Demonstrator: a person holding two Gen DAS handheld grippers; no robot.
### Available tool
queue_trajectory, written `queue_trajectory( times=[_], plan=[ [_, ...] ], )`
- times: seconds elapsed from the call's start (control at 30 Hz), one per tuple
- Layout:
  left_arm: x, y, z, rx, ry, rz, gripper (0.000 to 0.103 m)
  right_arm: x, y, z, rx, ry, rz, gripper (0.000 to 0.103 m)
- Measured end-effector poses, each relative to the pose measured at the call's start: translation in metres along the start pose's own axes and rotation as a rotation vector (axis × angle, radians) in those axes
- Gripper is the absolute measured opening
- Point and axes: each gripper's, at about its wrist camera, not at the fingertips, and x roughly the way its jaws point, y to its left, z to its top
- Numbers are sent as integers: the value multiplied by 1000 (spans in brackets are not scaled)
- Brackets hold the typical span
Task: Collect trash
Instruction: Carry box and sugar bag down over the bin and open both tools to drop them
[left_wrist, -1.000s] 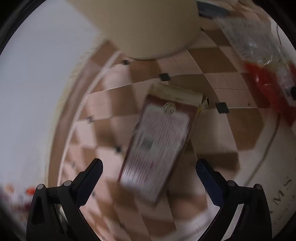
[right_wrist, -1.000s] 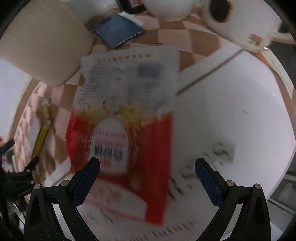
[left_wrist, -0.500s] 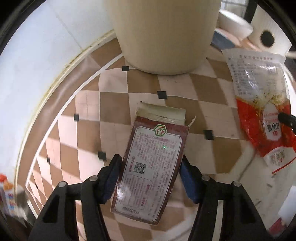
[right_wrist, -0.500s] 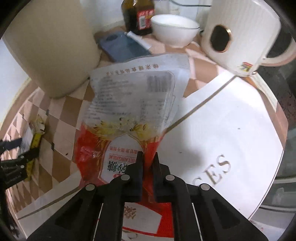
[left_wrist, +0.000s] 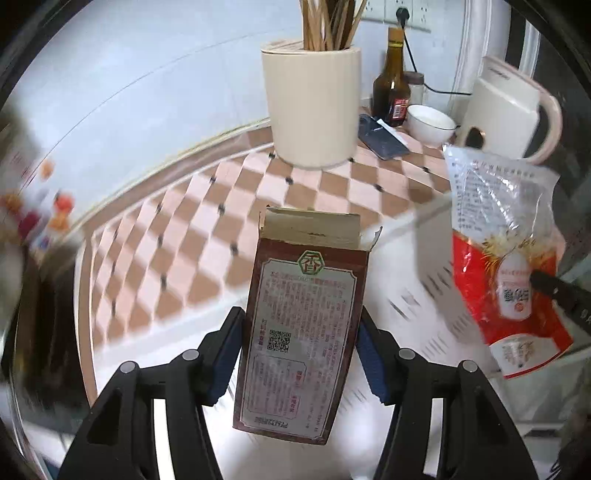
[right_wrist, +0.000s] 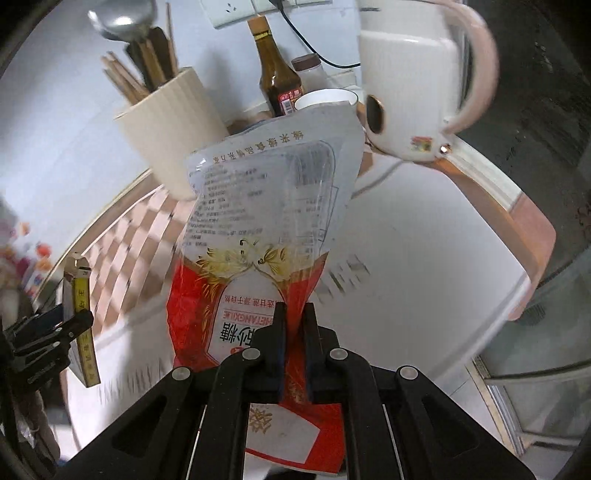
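1. left wrist view showed the left claw (left_wrist: 299, 354) pinching a brown carton (left_wrist: 301, 328) by its long sides, top flap open toward 12 o'clock, lifted clear of the checkered counter (left_wrist: 207, 229).
2. right wrist view showed the right claw (right_wrist: 293, 325) pressed together on a thin fold of the red and clear bag (right_wrist: 266, 236), which stood up toward 12 o'clock in the air; the carton (right_wrist: 79, 317) appeared at 9 o'clock, well apart from it.
3. behind, toward 12 to 1 o'clock, stood a utensil holder (left_wrist: 312, 107), a sauce bottle (left_wrist: 391, 85), a bowl (left_wrist: 430, 123) and a kettle (left_wrist: 506, 110).
4. risk, as i judged it: the bag was held by only a small pinch of slick film, so a quick swing could have let it slide out; it also hung near the kettle and bowl and might have brushed them.
5. the carton's open flap could have snagged, and a hard squeeze might have buckled its thin walls and loosened the hold.
6. compared with half a second before, both pieces had left the counter: the carton had lain flat there with the claw just around it, and the bag's upper part had rested on the surface. a second before, both claws had been spread.
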Motion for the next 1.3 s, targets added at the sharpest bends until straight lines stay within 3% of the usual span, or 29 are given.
queue_trajectory(
  times=[0.1, 0.27, 0.4, 0.53, 0.67, 0.77, 0.93, 1.07, 1.17, 1.3],
  plan=[
    [-28, -22, -43, -101, 7, 20, 55, -24, -31, -30, -41, 15, 48, 7],
    [-40, -51, -123, -267, 128, -18, 55, -65, -91, -95, -98, 93, 87, 7],
    [-16, -70, -179, -319, 259, -43, 55, -70, -134, -140, -108, 165, 98, 7],
    [32, -75, -232, -377, 381, -64, 55, -49, -164, -198, -111, 274, 94, 7],
    [113, -76, -282, -404, 491, -81, 55, 19, -187, -269, -92, 431, 72, 7],
    [195, -72, -323, -443, 562, -99, 55, 85, -197, -321, -91, 525, 48, 7],
    [337, -64, -388, -477, 645, -131, 55, 236, -210, -410, -87, 660, 11, 7],
    [423, -62, -430, -483, 700, -165, 55, 333, -210, -459, -128, 721, -10, 7],
    [456, -66, -447, -507, 738, -199, 55, 385, -212, -483, -161, 750, -15, 8],
    [473, -85, -461, -518, 760, -243, 58, 424, -205, -492, -192, 780, -22, 12]
  ],
)
